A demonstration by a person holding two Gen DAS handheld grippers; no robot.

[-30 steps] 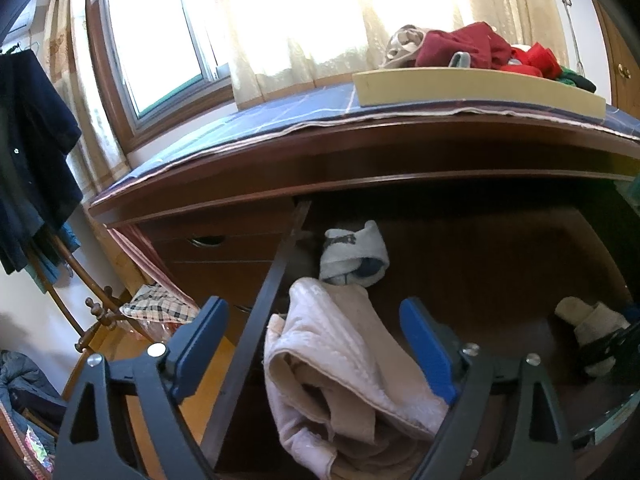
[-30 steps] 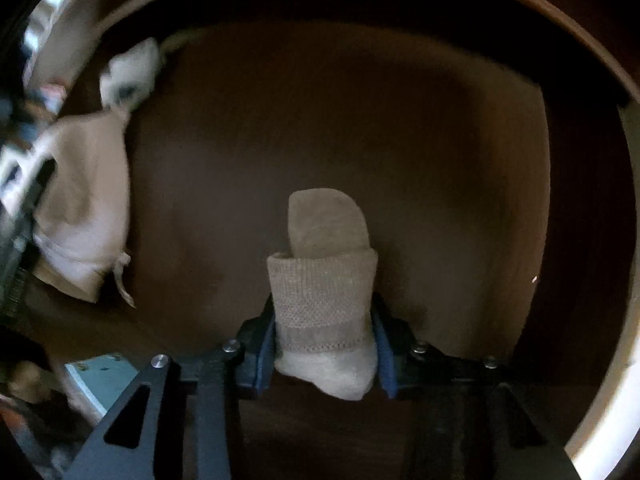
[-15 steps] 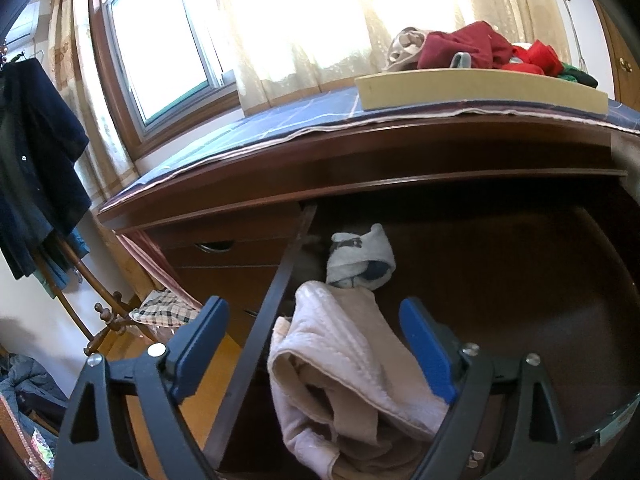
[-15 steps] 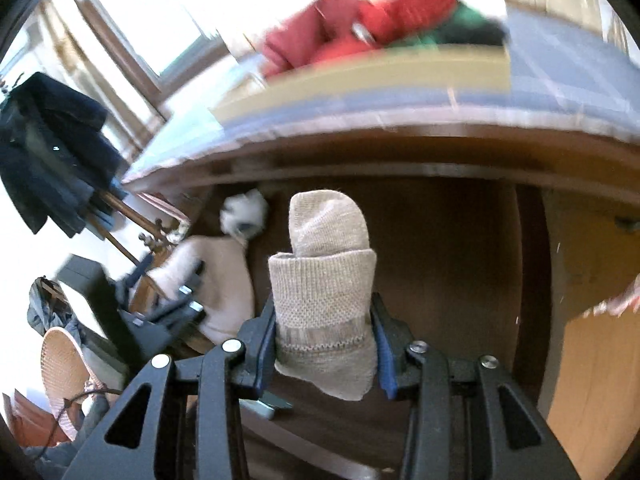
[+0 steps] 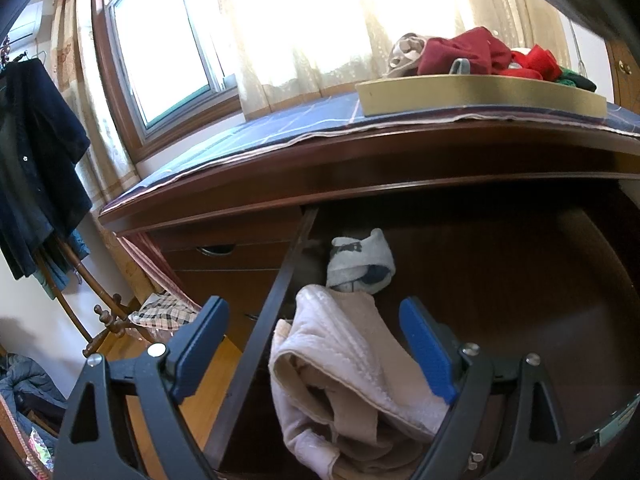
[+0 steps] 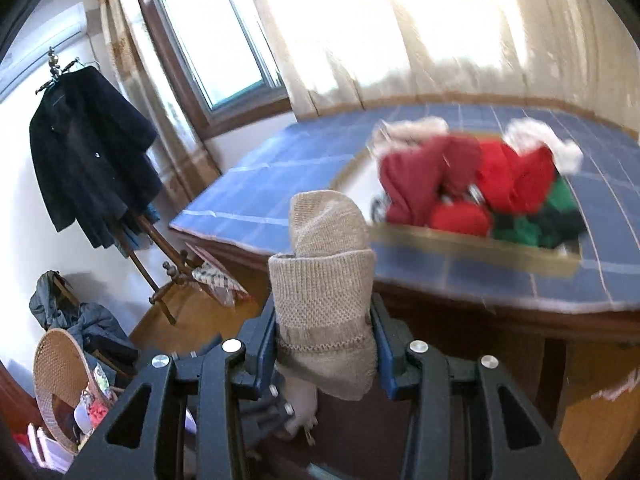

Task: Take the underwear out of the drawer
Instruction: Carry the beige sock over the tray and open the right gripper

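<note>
The open dark wooden drawer (image 5: 500, 280) holds a crumpled pale garment (image 5: 340, 360) and a grey and white rolled sock bundle (image 5: 360, 262) behind it. My left gripper (image 5: 312, 308) hovers open over the drawer's left wall (image 5: 272, 300), its blue pads wide apart on either side of the pale garment and not pressing it. My right gripper (image 6: 324, 320) is shut on a beige knitted rolled bundle (image 6: 324, 280), held upright above the dresser's front edge. Ahead of it a shallow tan tray (image 6: 472, 246) holds red and green clothes (image 6: 460, 184).
A blue checked cloth (image 6: 280, 176) covers the dresser top. To the left stand a wooden coat rack with a dark coat (image 6: 88, 160), a wicker basket (image 6: 60, 384) and piled clothes on the floor. A window (image 5: 168, 48) with curtains is behind the dresser.
My right gripper has risen out of the drawer with the beige bundle, up to the level of the dresser top and tray. The left gripper has stayed where it was.
</note>
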